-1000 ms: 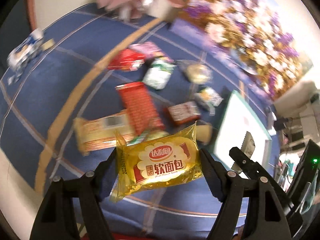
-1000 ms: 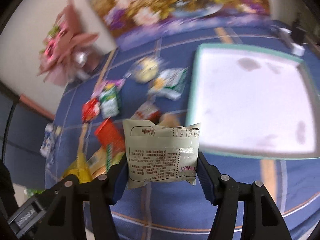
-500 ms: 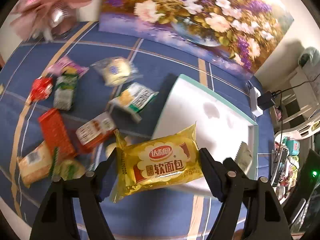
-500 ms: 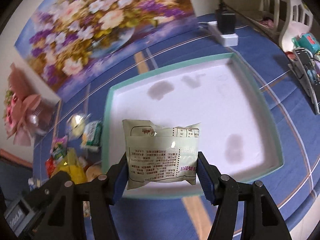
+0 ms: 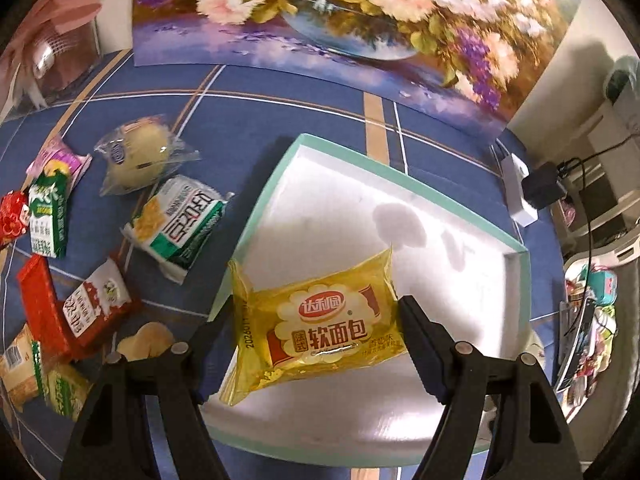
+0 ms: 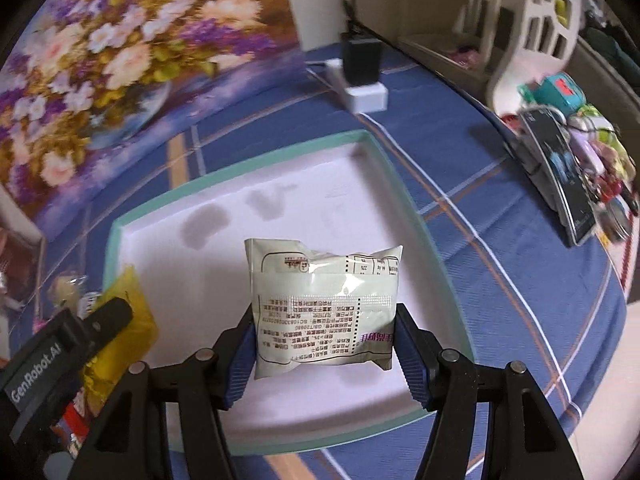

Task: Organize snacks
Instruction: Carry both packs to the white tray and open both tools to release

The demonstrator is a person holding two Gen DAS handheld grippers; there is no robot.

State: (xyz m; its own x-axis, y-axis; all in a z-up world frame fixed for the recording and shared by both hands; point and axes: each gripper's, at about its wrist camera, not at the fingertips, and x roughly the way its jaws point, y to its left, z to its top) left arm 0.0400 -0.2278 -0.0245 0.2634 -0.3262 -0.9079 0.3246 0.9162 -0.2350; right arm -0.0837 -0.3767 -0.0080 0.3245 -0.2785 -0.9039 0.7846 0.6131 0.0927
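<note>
Surface (image 5: pixel 304 120): covered by a blue cloth with tan and white lines. A floral painting (image 5: pixel 340 12) stands along its far edge.

Tray (image 5: pixel 516 264): white inside, teal rim, lying flat on the surface right of the loose snacks. Its floor shows a few grey marks; no snack rests on it.

Left hand-held gripper (image 5: pixel 320 320): closed on a yellow bread pack (image 5: pixel 320 328), one finger pressing each short end. The pack is held above the tray's near-left part, label up, tilted slightly. In the right wrist view the same pack (image 6: pixel 128 320) shows at the tray's left edge.

Right hand-held gripper (image 6: pixel 326 336): closed on a white pack (image 6: pixel 326 308), printed back facing the camera, held upright above the tray's near half and clear of its floor.

Loose snacks, all on the cloth left of the tray: a green-and-white pack (image 5: pixel 176 224) just beside the tray's left rim; a clear-wrapped bun (image 5: pixel 140 152) behind it; a green carton-style pack (image 5: pixel 46 216) further left; a red-and-white pack (image 5: pixel 96 308) and a red box (image 5: pixel 38 300) touching each other in front; 2 or more further packs at the lower left, too cropped to identify.

Power strip (image 6: pixel 360 88): white, with a black adapter plugged in, on the surface beyond the tray's far right corner.
</note>
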